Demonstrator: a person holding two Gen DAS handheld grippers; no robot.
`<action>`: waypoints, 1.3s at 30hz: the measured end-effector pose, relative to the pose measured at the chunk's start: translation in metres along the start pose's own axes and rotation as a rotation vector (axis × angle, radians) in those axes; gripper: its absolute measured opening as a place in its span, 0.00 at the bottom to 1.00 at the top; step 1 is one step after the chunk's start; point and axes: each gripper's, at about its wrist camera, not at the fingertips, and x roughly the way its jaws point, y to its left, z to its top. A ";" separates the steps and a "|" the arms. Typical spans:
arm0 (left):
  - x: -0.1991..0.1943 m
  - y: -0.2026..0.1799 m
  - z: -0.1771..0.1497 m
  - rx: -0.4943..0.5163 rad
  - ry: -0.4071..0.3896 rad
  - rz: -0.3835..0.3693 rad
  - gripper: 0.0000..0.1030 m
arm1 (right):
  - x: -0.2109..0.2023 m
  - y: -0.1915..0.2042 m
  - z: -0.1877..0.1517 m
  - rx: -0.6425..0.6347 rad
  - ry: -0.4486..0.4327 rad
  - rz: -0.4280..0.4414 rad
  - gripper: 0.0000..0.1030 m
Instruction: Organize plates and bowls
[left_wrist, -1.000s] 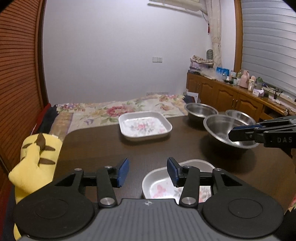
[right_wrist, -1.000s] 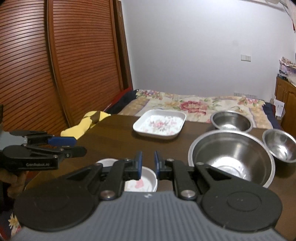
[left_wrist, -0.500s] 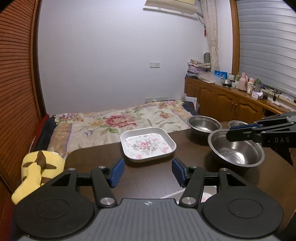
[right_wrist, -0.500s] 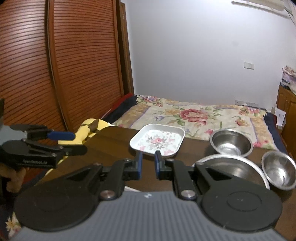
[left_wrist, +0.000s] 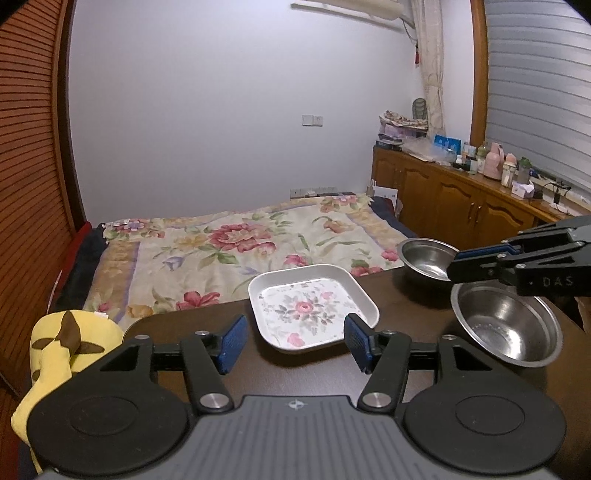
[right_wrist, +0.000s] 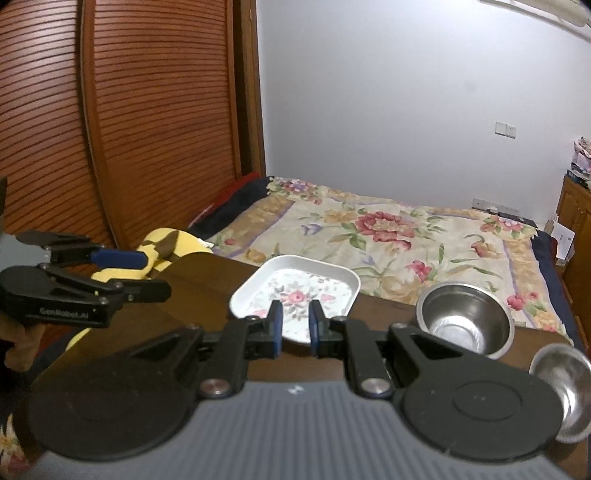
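Observation:
A square white plate with a flower print sits at the far edge of the dark table. My left gripper hovers just short of it, open, with nothing between its blue pads. To the right stand a large steel bowl and a medium steel bowl. A small steel bowl sits at the right edge. My right gripper is shut and empty; it hangs over the large bowl's far rim.
A yellow plush toy lies off the table's left corner. Beyond the table is a bed with a floral cover. A wooden cabinet with bottles on it lines the right wall. A slatted wooden door stands on the left.
Both grippers have moved forward over the table toward the square plate. The near white plate has dropped out of view beneath them. The left jaws have widened; the right jaws stayed shut.

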 end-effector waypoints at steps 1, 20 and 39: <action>0.003 0.001 0.001 0.000 0.003 -0.002 0.59 | 0.004 -0.002 0.002 0.000 0.006 0.001 0.15; 0.101 0.037 0.008 -0.070 0.109 -0.041 0.52 | 0.107 -0.040 0.015 0.019 0.236 -0.002 0.33; 0.140 0.052 -0.006 -0.106 0.178 -0.038 0.26 | 0.153 -0.058 0.012 0.029 0.368 0.041 0.21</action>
